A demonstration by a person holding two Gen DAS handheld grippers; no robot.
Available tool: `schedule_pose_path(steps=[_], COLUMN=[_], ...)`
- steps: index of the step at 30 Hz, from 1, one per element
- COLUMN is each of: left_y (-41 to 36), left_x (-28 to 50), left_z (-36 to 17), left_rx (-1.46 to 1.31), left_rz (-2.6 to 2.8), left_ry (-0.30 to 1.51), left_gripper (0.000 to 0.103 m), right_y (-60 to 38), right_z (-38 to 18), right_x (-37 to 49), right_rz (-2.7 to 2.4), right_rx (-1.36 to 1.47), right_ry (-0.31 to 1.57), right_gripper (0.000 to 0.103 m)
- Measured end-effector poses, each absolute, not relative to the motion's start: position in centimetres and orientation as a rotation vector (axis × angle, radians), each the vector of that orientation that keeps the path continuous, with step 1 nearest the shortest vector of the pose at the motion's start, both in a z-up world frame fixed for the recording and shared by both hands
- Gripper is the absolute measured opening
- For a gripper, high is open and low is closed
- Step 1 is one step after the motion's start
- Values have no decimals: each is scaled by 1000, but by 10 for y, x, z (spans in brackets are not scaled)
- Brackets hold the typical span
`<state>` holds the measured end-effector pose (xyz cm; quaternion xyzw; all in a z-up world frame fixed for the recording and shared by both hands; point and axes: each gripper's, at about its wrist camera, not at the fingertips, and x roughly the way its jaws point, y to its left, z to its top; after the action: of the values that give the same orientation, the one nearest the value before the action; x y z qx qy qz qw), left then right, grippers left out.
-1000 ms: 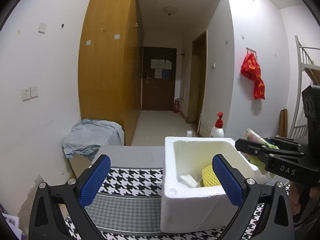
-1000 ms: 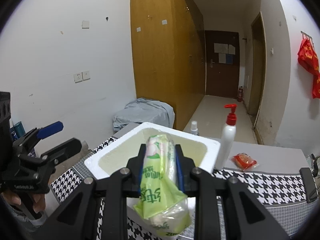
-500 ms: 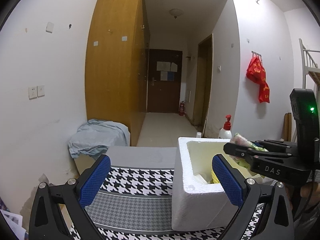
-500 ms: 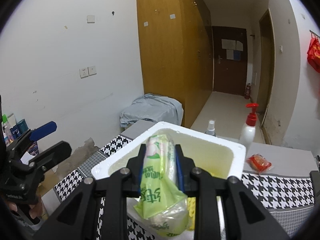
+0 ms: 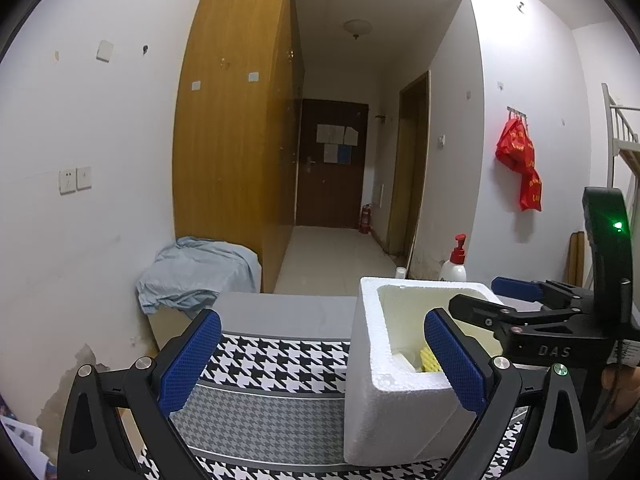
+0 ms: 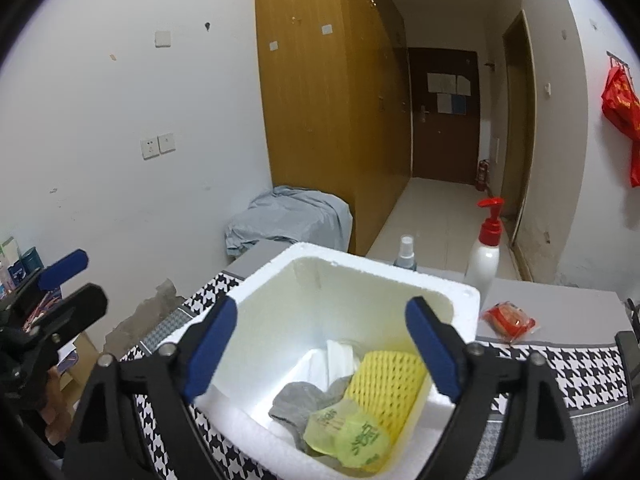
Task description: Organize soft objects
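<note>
A white foam box (image 6: pixel 460 300) stands on the houndstooth tablecloth; it also shows in the left wrist view (image 5: pixel 396 412). Inside lie a green plastic packet (image 6: pixel 346 438), a yellow foam net (image 6: pixel 390 376), a grey cloth (image 6: pixel 298 402) and a white item (image 6: pixel 340 356). My right gripper (image 6: pixel 322 346) is open and empty above the box; it shows in the left wrist view (image 5: pixel 496 298). My left gripper (image 5: pixel 320 360) is open and empty, left of the box above the cloth; it shows in the right wrist view (image 6: pixel 60 280).
A white pump bottle with a red top (image 6: pixel 486 252) and a small spray bottle (image 6: pixel 405 254) stand behind the box. A red snack packet (image 6: pixel 508 320) lies on the grey table part. A blue-grey cloth heap (image 5: pixel 196 272) lies beyond the table's far left.
My right gripper opened and let go of the green packet, which now lies in the box. The left gripper drew slightly left, away from the box.
</note>
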<state>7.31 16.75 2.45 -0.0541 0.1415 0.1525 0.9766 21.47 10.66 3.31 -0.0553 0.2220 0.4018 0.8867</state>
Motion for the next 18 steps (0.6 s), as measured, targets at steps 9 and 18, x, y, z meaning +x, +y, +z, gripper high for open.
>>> schedule_pose_path(steps=[9,18], left_y=[165,150], left_x=[71,72], left_z=[28,29], left_rx=[-118,-117], left_rz=[321,297], left_ry=[278,270], left_gripper=[102,102], right_y=[100,74], right_z=[35,38], right_x=[209,206], right_rz=[837,811], right_rx=[-125,-109], right_ry=[448,432], right_gripper=[91,91])
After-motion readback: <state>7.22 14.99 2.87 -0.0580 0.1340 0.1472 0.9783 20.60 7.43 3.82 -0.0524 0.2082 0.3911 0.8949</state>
